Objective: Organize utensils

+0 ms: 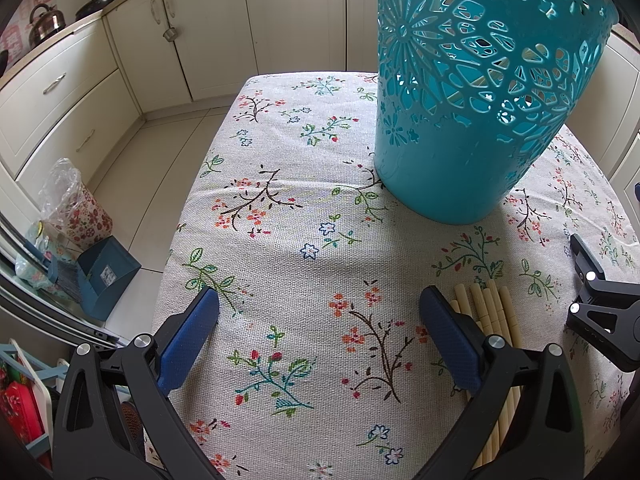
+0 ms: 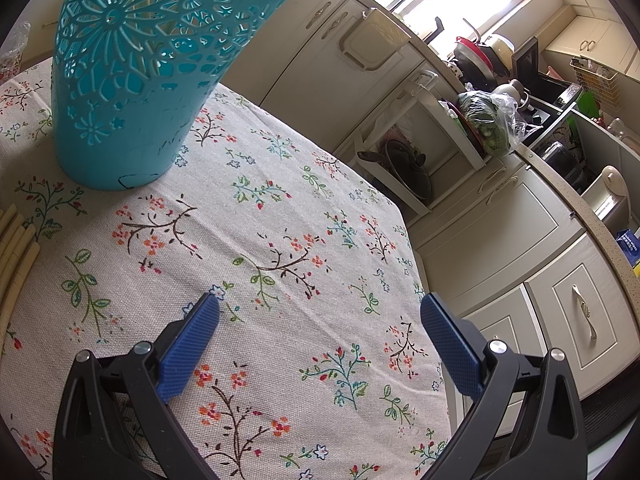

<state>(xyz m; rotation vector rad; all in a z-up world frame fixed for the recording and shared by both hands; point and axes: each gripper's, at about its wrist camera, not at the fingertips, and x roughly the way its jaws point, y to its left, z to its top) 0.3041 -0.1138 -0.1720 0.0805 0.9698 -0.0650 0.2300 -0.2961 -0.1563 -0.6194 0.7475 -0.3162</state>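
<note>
The left gripper (image 1: 319,328) hangs over the table (image 1: 288,184) with its blue pads (image 1: 188,336) spread wide and nothing between them, released above bare floral cloth (image 1: 304,240). In the left wrist view the chopsticks (image 1: 490,308), a bundle of pale bamboo sticks, lie flat on the cloth at about 4 o'clock, just beside and partly under the gripper's right finger, their ends pointing toward the holder (image 1: 476,92). That teal holder, pierced with flower cut-outs, stands upright at about 1 o'clock, apart from the chopstick ends. The right gripper (image 1: 592,304) shows at the 3 o'clock edge of this view as a black frame near the sticks; whether it touches them cannot be told. In the right wrist view the right gripper (image 2: 320,328) is likewise released, pads (image 2: 450,344) wide apart over empty cloth near the table's edge. There the holder (image 2: 132,80) rises at about 11 o'clock, and the chopsticks (image 2: 16,240) lie at the 9 o'clock edge, well clear of the fingers. White cabinets (image 2: 500,224) line the far side at 3 o'clock, with a pan (image 2: 408,168) in an open shelf. In the left wrist view a kettle (image 1: 46,22) sits on the counter at 10 o'clock, and a dustpan (image 1: 104,276) rests on the floor at 8 o'clock.
</note>
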